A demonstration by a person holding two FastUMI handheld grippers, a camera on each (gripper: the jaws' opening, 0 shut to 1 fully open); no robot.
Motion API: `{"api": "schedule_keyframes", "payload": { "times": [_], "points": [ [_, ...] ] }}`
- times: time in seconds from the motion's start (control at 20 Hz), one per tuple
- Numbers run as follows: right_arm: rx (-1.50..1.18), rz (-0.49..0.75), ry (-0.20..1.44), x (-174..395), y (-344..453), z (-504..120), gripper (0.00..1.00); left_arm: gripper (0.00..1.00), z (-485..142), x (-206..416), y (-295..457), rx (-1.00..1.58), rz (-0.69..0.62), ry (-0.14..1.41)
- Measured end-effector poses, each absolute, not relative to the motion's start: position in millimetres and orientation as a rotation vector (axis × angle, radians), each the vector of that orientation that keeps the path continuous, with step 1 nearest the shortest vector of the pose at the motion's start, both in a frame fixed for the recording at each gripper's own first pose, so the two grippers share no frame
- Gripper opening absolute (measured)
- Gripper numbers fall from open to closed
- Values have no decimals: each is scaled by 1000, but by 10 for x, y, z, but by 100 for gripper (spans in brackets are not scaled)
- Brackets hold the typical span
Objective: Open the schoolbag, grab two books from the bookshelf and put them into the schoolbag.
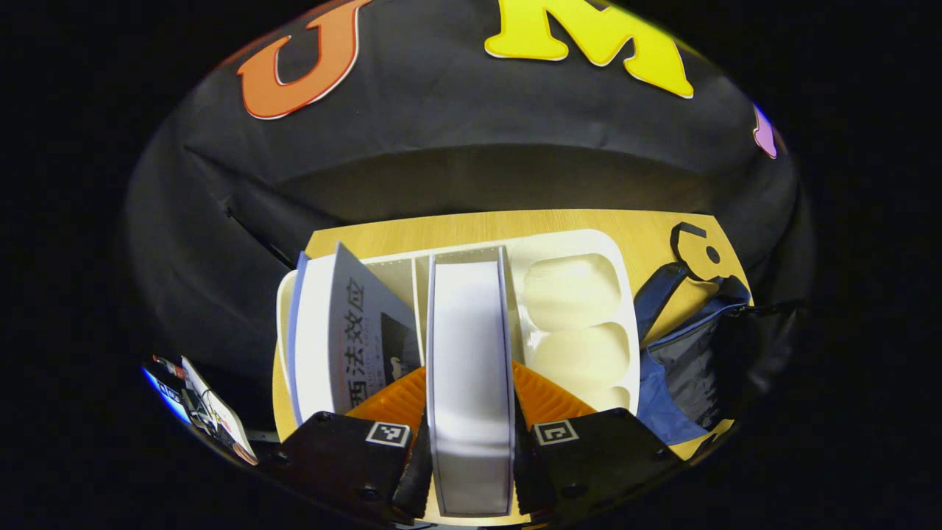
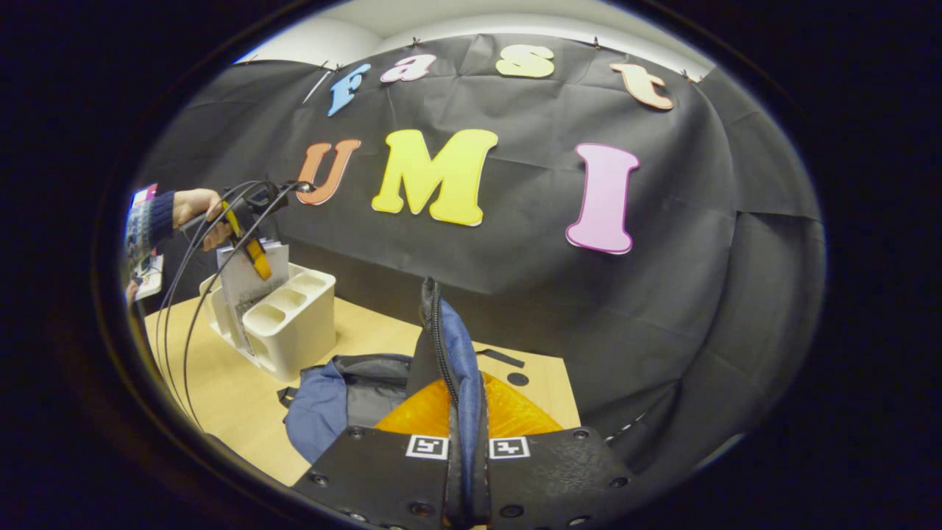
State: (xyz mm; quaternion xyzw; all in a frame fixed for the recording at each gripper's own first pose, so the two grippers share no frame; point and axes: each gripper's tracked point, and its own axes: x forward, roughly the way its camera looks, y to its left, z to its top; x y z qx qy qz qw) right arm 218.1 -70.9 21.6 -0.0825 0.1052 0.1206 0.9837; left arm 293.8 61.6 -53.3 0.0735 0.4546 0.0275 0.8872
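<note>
White book [image 1: 471,383] pinched upright between the left gripper [image 1: 471,471] fingers above the cream bookshelf [image 1: 589,294] on the table; blue schoolbag [image 2: 324,405] flap clamped, lifted, in the right gripper [image 2: 467,471].

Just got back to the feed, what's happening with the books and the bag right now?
The left gripper is shut on a book standing in the white bookshelf, apparently about to pull it out. A second book leans in the slot beside it. The right gripper is pinching an edge of the blue schoolbag and holding it up; the bag lies on the wooden table next to the shelf. No book can be seen in the bag yet.
</note>
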Motion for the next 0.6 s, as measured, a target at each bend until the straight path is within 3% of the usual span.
{"api": "schedule_keyframes", "payload": {
  "times": [0.3,0.35,0.6],
  "points": [
    [-195,250,189,2144,-640,203,6,47,-439,2240,611,27,102,901],
    [-194,250,185,2140,-635,209,9,47,-437,2127,592,1,92,893],
    [-170,258,197,2198,-613,122,5,46,-521,1478,428,-123,21,900]
  ]
}}
